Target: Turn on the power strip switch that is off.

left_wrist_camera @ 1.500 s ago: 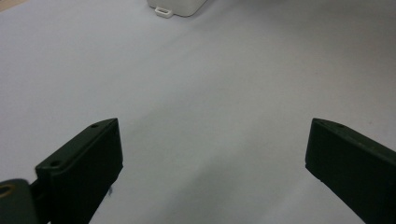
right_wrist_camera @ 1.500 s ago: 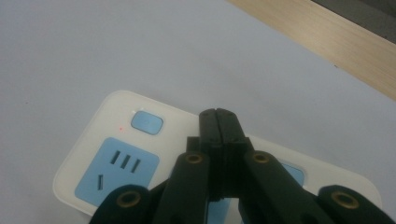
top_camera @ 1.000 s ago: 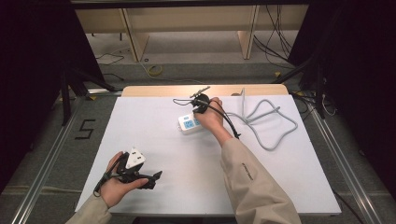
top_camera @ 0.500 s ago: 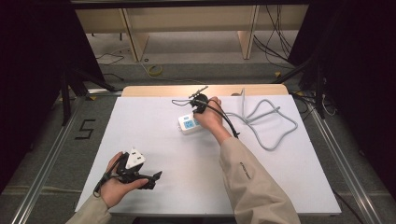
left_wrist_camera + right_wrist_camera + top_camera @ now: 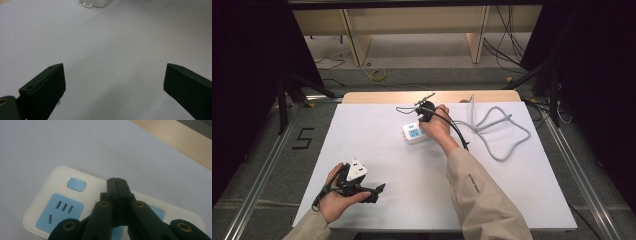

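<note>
Resting on one table (image 5: 377, 150): one power strip (image 5: 414, 133), two grippers (image 5: 426, 112).

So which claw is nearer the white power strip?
Right. The right claw is shut, directly over the power strip; the left claw sits open near the table's front-left edge.

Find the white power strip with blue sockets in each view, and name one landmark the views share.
High view: white power strip with blue sockets, table centre, under the right hand.
Left gripper view: its corner at the top edge.
Right gripper view: lower half, beneath the closed fingers.
Shared landmark: white tabletop.
</note>
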A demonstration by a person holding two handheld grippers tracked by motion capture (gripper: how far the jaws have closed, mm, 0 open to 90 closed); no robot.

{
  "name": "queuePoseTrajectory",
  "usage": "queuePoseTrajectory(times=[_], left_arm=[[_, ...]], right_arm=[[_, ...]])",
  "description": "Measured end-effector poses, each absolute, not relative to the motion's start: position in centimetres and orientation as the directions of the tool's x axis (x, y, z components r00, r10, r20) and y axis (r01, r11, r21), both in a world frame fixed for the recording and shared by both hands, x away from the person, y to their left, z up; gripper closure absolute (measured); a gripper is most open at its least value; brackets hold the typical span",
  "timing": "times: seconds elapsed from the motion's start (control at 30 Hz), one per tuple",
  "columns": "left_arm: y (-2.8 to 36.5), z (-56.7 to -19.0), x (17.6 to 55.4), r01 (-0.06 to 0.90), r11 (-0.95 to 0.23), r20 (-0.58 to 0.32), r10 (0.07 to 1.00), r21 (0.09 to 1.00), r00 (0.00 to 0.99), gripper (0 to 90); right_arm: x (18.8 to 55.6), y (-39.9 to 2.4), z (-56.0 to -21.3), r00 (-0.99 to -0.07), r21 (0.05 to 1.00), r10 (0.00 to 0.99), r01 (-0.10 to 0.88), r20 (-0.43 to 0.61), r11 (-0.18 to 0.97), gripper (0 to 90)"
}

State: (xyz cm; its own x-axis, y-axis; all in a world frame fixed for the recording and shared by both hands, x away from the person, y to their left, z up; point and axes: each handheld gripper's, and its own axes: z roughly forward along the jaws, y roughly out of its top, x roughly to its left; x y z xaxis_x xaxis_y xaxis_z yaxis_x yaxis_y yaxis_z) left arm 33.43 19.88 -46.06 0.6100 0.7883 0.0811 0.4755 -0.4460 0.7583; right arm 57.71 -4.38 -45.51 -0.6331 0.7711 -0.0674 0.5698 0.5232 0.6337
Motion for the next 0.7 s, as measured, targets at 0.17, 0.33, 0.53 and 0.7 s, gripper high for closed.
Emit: queuePoseTrajectory(times=[0.17, 0.33, 0.53, 0.7], left_arm=[[19.9, -46.1, 33.5, 0.480, -0.447, 0.079, 0.789, 0.755, 0.609, 3.7], [19.9, -46.1, 33.4, 0.479, -0.446, 0.080, 0.789, 0.756, 0.609, 3.8], [19.9, -46.1, 33.5, 0.484, -0.445, 0.079, 0.792, 0.754, 0.605, 3.9], [19.8, -46.1, 33.4, 0.485, -0.445, 0.081, 0.794, 0.753, 0.603, 4.0]], right_arm=[[57.6, -4.7, -45.7, -0.630, 0.654, 0.775, 0.566, -0.051, 0.502, 90.0], [57.4, -4.8, -45.5, -0.619, 0.669, 0.784, 0.565, -0.044, 0.483, 85.5], [57.1, -5.7, -44.3, -0.605, 0.698, 0.795, 0.556, -0.031, 0.451, 79.5], [56.5, -6.9, -43.6, -0.597, 0.698, 0.802, 0.564, -0.025, 0.442, 74.4]])
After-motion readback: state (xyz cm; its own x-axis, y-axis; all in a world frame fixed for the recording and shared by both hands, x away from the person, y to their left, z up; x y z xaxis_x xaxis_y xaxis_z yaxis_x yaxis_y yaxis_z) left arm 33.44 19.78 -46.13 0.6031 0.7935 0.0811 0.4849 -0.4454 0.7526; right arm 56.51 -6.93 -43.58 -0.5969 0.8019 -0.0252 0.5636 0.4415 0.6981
